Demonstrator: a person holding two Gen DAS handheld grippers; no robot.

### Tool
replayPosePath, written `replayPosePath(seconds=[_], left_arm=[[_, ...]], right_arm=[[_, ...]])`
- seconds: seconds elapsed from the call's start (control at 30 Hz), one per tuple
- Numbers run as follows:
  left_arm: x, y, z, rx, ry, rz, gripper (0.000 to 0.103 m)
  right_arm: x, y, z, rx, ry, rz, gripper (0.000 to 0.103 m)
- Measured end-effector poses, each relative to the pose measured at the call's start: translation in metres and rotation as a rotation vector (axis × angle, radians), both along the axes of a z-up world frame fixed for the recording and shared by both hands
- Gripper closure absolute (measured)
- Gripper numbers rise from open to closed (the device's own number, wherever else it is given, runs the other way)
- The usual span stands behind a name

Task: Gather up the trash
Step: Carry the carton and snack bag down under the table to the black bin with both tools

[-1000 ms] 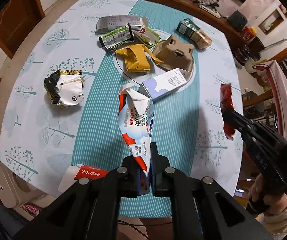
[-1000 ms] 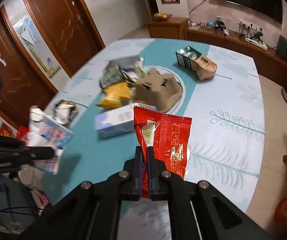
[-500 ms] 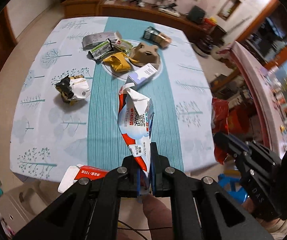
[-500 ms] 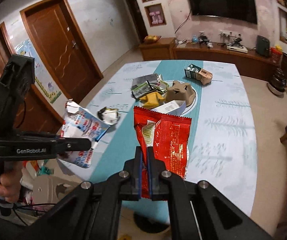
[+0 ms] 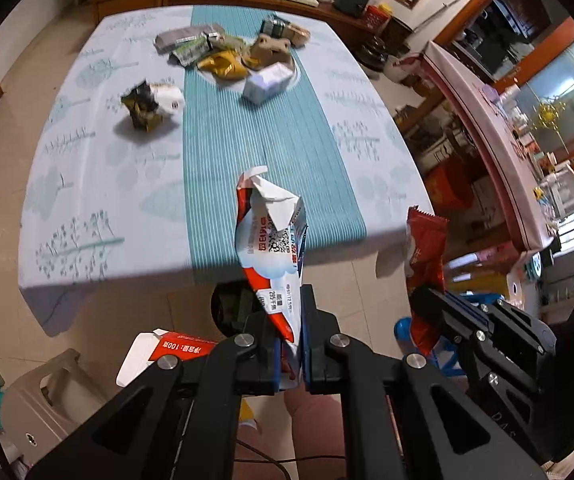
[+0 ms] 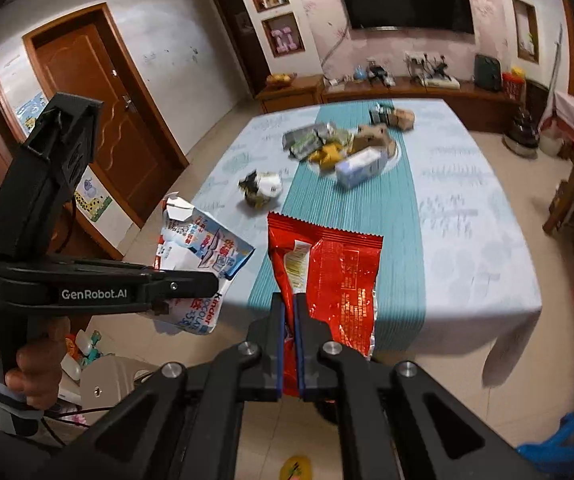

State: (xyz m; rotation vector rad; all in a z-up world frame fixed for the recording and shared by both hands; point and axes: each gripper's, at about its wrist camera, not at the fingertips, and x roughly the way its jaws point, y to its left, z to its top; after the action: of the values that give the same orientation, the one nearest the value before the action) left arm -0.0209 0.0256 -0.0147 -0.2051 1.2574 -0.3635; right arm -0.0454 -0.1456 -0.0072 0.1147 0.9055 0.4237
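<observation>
My left gripper (image 5: 289,350) is shut on a crumpled white, red and blue wrapper (image 5: 273,240), held up past the near edge of the table (image 5: 99,200). In the right wrist view that same left gripper (image 6: 211,280) and white wrapper (image 6: 201,256) show at the left. My right gripper (image 6: 290,354) is shut on a shiny red wrapper (image 6: 327,276); in the left wrist view the red wrapper (image 5: 425,256) hangs at the right. Several pieces of trash (image 5: 231,60) lie in a heap at the table's far end, and a black-and-white crumpled packet (image 5: 153,106) sits apart on the left.
A red-and-white carton (image 5: 167,354) lies below the left gripper's fingers. A beige plastic stool (image 5: 35,396) stands on the tiled floor at the lower left. A wooden sideboard (image 6: 387,88) runs behind the table, brown doors (image 6: 99,92) at the left, cluttered furniture (image 5: 507,152) at the right.
Both grippers have pulled back from above the table to beyond its near edge, each still holding its wrapper. The table looks smaller and farther, and floor shows beneath the grippers.
</observation>
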Motion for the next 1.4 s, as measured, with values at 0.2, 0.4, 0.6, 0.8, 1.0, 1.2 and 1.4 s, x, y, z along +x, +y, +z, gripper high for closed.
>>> replayPosePath(seconds=[0.2, 0.4, 0.6, 0.8, 1.0, 1.2, 1.4], left_arm=[[-0.014, -0.009, -0.027, -0.001, 0.031, -0.035, 0.097], [-0.03, -0.029, -0.078, 0.022, 0.098, -0.09, 0.097], [-0.031, -0.046, -0.149, 0.05, 0.163, -0.099, 0.097], [-0.021, -0.06, -0.228, 0.057, 0.218, -0.064, 0.097], [-0.005, -0.077, -0.303, 0.085, 0.235, -0.027, 0.097], [0.011, -0.085, -0.36, 0.128, 0.206, 0.016, 0.086], [0.022, -0.082, -0.398, 0.181, 0.168, 0.065, 0.052]], right_arm=[[-0.021, 0.005, -0.022, -0.017, 0.065, -0.023, 0.099], [-0.028, 0.0, -0.076, 0.014, 0.177, -0.083, 0.099], [-0.029, -0.011, -0.146, 0.029, 0.276, -0.14, 0.099], [-0.025, -0.029, -0.222, 0.054, 0.347, -0.193, 0.099], [-0.011, -0.045, -0.301, 0.078, 0.391, -0.226, 0.099], [0.01, -0.054, -0.379, 0.104, 0.418, -0.223, 0.098], [0.029, -0.053, -0.436, 0.121, 0.437, -0.207, 0.095]])
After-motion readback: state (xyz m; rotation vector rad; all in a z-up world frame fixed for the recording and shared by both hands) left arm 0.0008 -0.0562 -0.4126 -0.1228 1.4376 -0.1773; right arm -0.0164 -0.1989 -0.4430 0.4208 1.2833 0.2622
